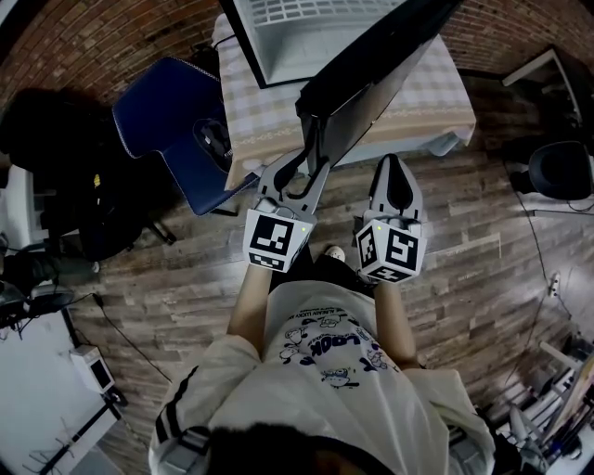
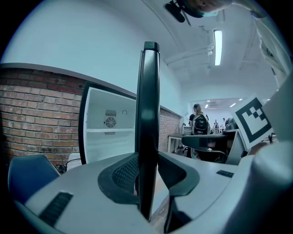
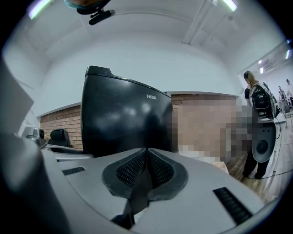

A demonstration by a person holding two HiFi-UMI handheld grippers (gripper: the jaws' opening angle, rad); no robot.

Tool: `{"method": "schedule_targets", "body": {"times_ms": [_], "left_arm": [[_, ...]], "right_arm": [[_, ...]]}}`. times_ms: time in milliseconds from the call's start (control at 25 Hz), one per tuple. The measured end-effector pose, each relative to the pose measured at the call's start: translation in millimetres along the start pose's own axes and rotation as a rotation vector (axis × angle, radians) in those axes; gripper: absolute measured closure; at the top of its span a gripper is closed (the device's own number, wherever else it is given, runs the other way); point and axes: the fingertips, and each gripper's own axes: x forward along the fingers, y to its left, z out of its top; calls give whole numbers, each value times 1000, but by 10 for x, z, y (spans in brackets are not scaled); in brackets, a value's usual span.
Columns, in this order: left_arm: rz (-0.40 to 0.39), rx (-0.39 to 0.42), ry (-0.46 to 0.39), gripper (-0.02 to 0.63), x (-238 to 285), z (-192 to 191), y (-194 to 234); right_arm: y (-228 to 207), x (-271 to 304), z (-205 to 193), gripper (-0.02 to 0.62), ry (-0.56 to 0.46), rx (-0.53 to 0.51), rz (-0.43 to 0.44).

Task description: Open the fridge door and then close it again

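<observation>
Head view: the fridge [image 1: 306,28], a small white-lined cabinet on a cloth-covered tabletop [image 1: 436,93], has its fridge door [image 1: 371,74] swung well out towards the person. The left gripper [image 1: 306,158] sits at the door's free edge and the right gripper [image 1: 396,165] is just beside it, under the door's outer face. The swing is judged to be the step in hand. It is best done by leading the free edge along its arc about the hinge, not straight across, so that the light cabinet does not slide on the cloth. Left gripper view: the door appears edge-on as a thin dark upright slab, and the jaws are clamped on it, one pad on each face. The white interior, with one shelf and a round vent, lies behind. Right gripper view: the jaws are closed together on nothing. The door's glossy black outer face, with rounded top corners and small lettering, fills the view ahead; contact cannot be told.
</observation>
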Motion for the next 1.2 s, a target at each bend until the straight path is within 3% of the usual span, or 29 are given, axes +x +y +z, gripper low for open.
{"method": "schedule_targets", "body": {"times_ms": [320,1200], "left_arm": [[27,5,2,471,-25,-14,-307],[-35,32,19,476,35,-10,-1122]], "right_arm": [[-297,-307,-77,561,0,17,-23],[-832,-765,-84,561,-22,37,-104]]}}
